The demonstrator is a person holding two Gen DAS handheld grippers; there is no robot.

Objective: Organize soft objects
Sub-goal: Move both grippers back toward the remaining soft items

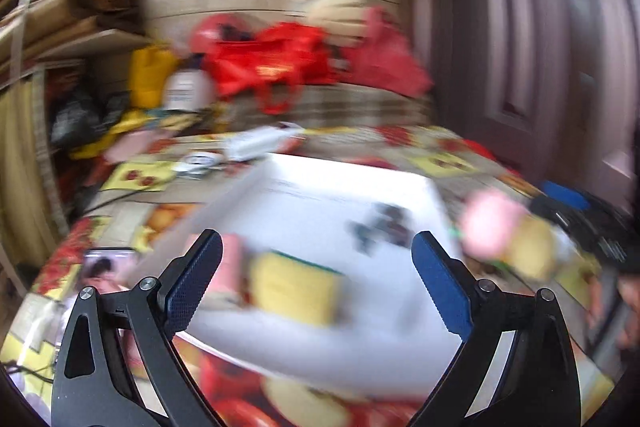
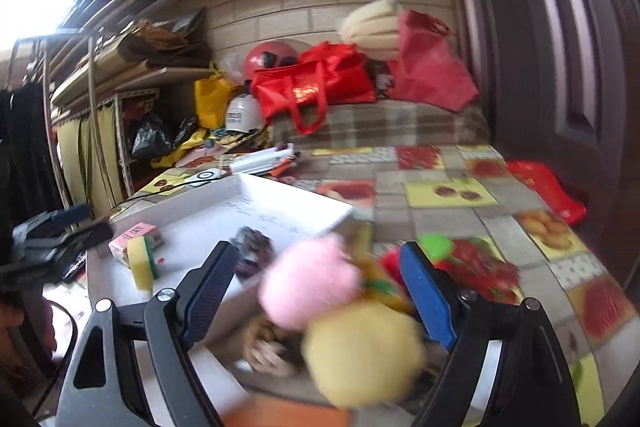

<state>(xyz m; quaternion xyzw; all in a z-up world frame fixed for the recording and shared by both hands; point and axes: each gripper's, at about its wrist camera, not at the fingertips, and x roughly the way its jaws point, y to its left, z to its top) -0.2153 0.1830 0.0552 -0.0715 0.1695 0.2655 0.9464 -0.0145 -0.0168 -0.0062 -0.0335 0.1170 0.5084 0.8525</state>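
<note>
A white tray [image 1: 416, 187] lies on the fruit-print tablecloth. In it are a yellow-green sponge [image 1: 296, 287], a pink block [image 1: 232, 267] and a dark patterned item [image 1: 382, 227]. My left gripper [image 1: 316, 283] is open above the tray, the sponge between its jaws, not touched. My right gripper [image 2: 316, 291] is open; a pink fluffy ball [image 2: 308, 287] and a yellow soft toy [image 2: 364, 355] blur between its jaws, seemingly loose. In the right wrist view the tray [image 2: 332, 215], sponge [image 2: 142, 263] and pink block [image 2: 138, 233] show at left. The left view is blurred.
A green ball [image 2: 436, 245] and red fluffy item [image 2: 484, 267] lie right of the tray. A brown woven item [image 2: 268, 347] lies below. Red bags [image 2: 316, 83], a cream plush [image 2: 372, 27] and a white jug [image 2: 242, 115] stand at the back. A phone [image 1: 106, 267] lies at left.
</note>
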